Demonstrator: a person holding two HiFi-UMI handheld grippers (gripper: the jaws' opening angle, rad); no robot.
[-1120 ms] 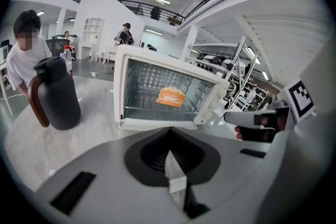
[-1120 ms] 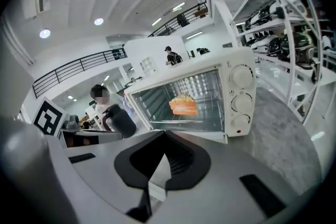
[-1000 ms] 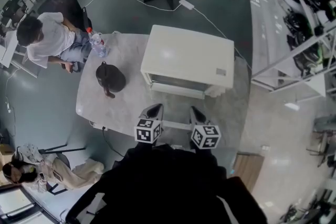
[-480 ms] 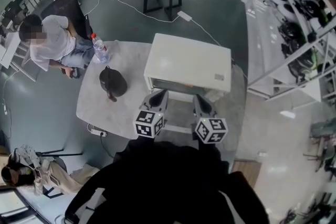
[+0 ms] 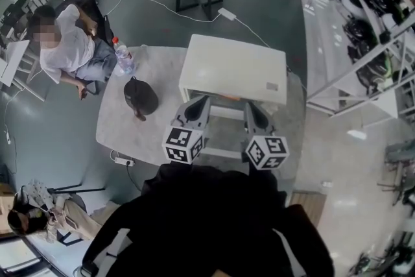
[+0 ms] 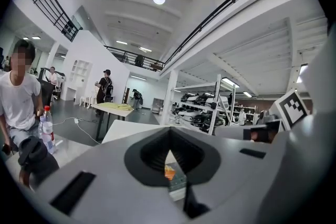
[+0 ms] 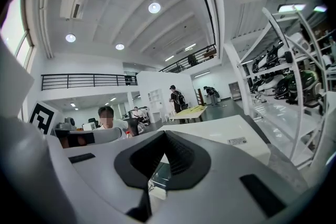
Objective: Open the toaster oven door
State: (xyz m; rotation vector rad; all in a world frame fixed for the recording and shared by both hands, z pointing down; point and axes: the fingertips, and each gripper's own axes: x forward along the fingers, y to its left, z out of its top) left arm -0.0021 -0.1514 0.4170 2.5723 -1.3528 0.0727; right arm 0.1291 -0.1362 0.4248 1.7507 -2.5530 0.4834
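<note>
A white toaster oven (image 5: 233,68) stands on a grey marble table (image 5: 123,130). My left gripper (image 5: 200,102) and right gripper (image 5: 250,106) point at its front, side by side, with their tips at the front's upper edge. Both look shut, with only a thin slit between the jaws. The left gripper view looks past my left gripper (image 6: 170,165) to the oven's white top (image 6: 131,128) and an orange glow (image 6: 169,172). Beyond my right gripper (image 7: 157,162) are the oven top (image 7: 220,131) and its glass front. The grippers hide the door's handle, so I cannot tell how the door stands.
A black bag (image 5: 139,97) and a water bottle (image 5: 123,56) sit on the table's left part. A person (image 5: 65,45) sits by the left edge. Metal shelving (image 5: 363,29) stands to the right. A power strip (image 5: 123,159) hangs at the table's near edge.
Both grippers have moved forward from the table's near edge up to the oven's front. Their jaws look the same as before.
</note>
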